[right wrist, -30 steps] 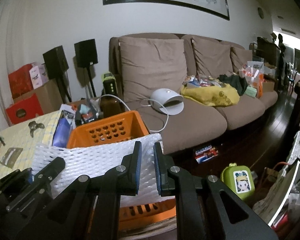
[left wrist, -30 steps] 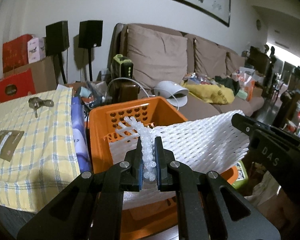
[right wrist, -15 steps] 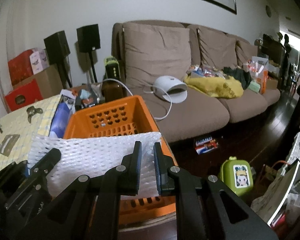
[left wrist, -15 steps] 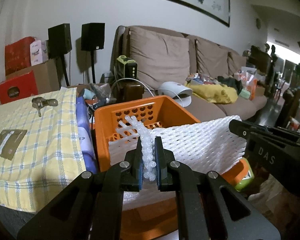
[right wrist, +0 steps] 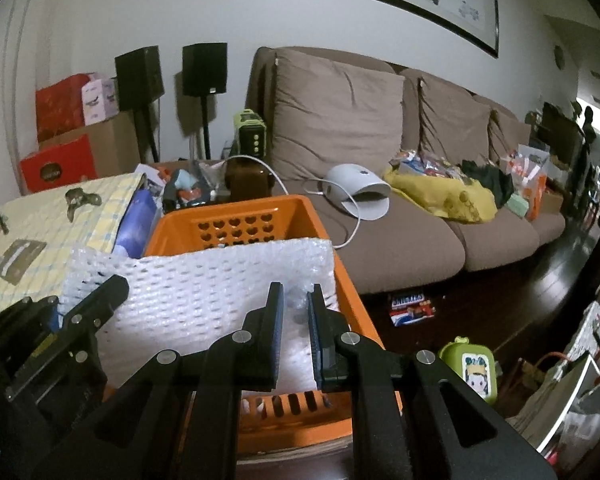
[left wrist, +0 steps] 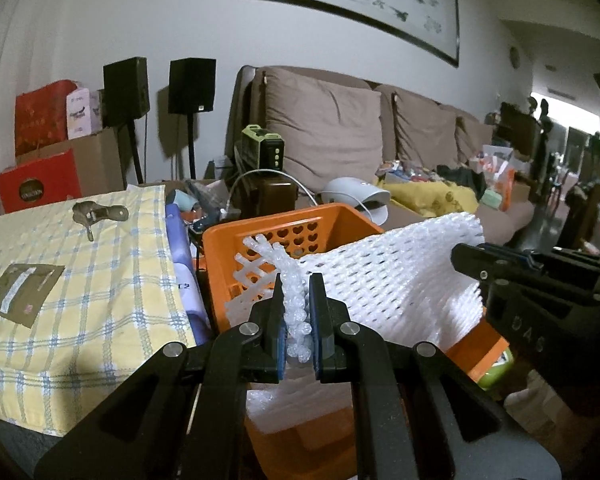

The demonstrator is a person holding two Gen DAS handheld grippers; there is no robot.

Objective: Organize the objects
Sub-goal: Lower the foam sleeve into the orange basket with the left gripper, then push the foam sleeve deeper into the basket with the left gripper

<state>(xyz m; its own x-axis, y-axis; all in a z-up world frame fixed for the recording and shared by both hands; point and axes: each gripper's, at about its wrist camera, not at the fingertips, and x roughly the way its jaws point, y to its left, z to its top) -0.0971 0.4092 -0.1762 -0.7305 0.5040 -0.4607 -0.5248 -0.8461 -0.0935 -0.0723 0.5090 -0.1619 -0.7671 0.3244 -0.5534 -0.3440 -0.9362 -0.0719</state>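
Gripping a bunched ridge of white foam netting [left wrist: 374, 280], my left gripper [left wrist: 297, 316] has its blue-lined pads pressed narrow against the crumpled, knobbly mesh. The sheet is soft, open-celled, diamond-patterned, and drapes across the top of the orange plastic basket [left wrist: 324, 220], its far corner lifted past the rim. My right gripper [right wrist: 295, 320] stands at the sheet's other end, jaws drawn nearly together; clear bubble wrap [right wrist: 300, 264] shows in the slot between them, though I cannot tell whether the pads pinch it. The basket is rigid, rectangular, with heart-shaped cut-outs in its far wall and slotted holes in its near wall. Just beside it on the left lies a yellow checked cloth [left wrist: 80, 280], woven and slightly rumpled, carrying a brown card and small metal pieces. Beyond the basket sits a brown fabric sofa [right wrist: 380, 240] with plump square cushions; on its seat rests a smooth white domed device [right wrist: 358, 190] with a trailing cord. Two black box speakers on stands flank the wall behind.
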